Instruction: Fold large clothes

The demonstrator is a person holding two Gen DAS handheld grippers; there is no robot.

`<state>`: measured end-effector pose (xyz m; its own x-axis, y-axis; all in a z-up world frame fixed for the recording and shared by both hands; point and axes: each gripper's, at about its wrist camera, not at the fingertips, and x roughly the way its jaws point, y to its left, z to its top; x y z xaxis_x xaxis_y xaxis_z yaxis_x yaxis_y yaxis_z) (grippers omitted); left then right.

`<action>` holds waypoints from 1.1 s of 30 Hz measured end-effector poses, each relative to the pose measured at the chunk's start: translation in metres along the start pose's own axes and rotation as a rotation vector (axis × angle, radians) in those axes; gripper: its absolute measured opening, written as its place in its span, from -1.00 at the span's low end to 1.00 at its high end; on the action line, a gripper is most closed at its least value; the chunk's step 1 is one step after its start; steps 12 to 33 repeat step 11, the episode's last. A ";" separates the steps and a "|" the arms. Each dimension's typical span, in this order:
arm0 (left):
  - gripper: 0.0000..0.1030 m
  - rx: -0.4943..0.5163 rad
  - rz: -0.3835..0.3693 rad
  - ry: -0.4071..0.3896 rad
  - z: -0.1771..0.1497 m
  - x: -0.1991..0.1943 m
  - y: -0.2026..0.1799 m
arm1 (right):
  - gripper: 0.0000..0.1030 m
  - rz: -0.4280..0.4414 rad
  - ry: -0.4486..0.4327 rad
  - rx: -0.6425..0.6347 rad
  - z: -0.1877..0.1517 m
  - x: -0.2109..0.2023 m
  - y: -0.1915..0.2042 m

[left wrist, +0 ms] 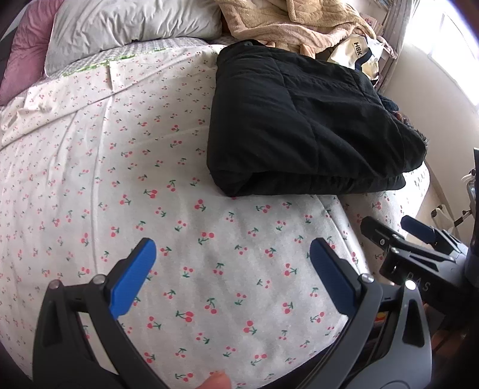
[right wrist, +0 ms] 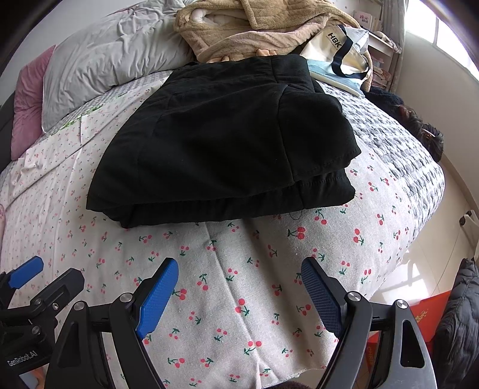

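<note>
A black padded garment (left wrist: 302, 119) lies folded into a thick rectangle on the cherry-print bed sheet (left wrist: 119, 167); it also shows in the right wrist view (right wrist: 221, 146). My left gripper (left wrist: 233, 254) is open and empty, held over the sheet near the bed's front edge, well short of the garment. My right gripper (right wrist: 239, 272) is open and empty, just in front of the garment's near folded edge. The right gripper also shows at the right of the left wrist view (left wrist: 398, 230), and the left gripper at the lower left of the right wrist view (right wrist: 45, 278).
A grey pillow (right wrist: 110, 57) and pink pillow (right wrist: 28, 98) lie at the bed's head. A beige fleece blanket (right wrist: 248, 27) and an HBK tote bag (right wrist: 344, 51) sit behind the garment. Dark clothing (right wrist: 419, 125) lies at the bed's right edge, with a wall and floor beyond.
</note>
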<state>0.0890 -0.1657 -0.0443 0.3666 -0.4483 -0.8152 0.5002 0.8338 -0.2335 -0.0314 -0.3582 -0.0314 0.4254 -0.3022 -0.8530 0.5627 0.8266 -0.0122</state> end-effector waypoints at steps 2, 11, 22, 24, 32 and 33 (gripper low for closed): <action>0.98 0.004 0.001 0.003 0.000 0.001 0.000 | 0.66 0.000 0.001 0.000 -0.001 0.000 0.000; 0.98 -0.010 -0.030 0.034 -0.002 0.007 0.004 | 0.66 -0.002 0.002 0.002 -0.001 0.001 0.000; 0.98 -0.010 -0.030 0.034 -0.002 0.007 0.004 | 0.66 -0.002 0.002 0.002 -0.001 0.001 0.000; 0.98 -0.010 -0.030 0.034 -0.002 0.007 0.004 | 0.66 -0.002 0.002 0.002 -0.001 0.001 0.000; 0.98 -0.010 -0.030 0.034 -0.002 0.007 0.004 | 0.66 -0.002 0.002 0.002 -0.001 0.001 0.000; 0.98 -0.010 -0.030 0.034 -0.002 0.007 0.004 | 0.66 -0.002 0.002 0.002 -0.001 0.001 0.000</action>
